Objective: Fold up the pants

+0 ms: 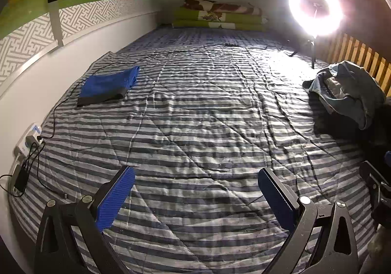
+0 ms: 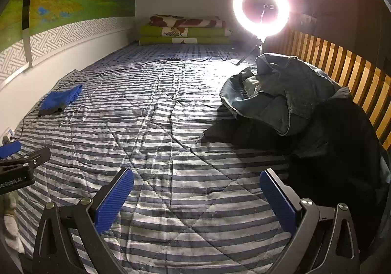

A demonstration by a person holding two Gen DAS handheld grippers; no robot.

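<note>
A crumpled heap of grey-blue denim pants [image 2: 281,93] lies at the right of the striped bed, next to a dark garment [image 2: 337,146]; the left wrist view shows the same heap [image 1: 347,90] at its right edge. Folded blue pants [image 1: 107,85] with a dark waistband lie flat at the left, near the wall, also small in the right wrist view [image 2: 59,100]. My left gripper [image 1: 196,176] hovers open over bare quilt with nothing between its blue pads. My right gripper [image 2: 196,177] is open too, left of the dark garment and apart from it.
A bright ring light [image 2: 261,8] on a small tripod stands at the back right, its cable [image 1: 171,52] running across the quilt [image 2: 176,146] to a power strip [image 1: 29,142] at the left wall. Folded bedding [image 1: 217,16] sits at the far end. A wooden slat rail [image 2: 354,78] bounds the right side.
</note>
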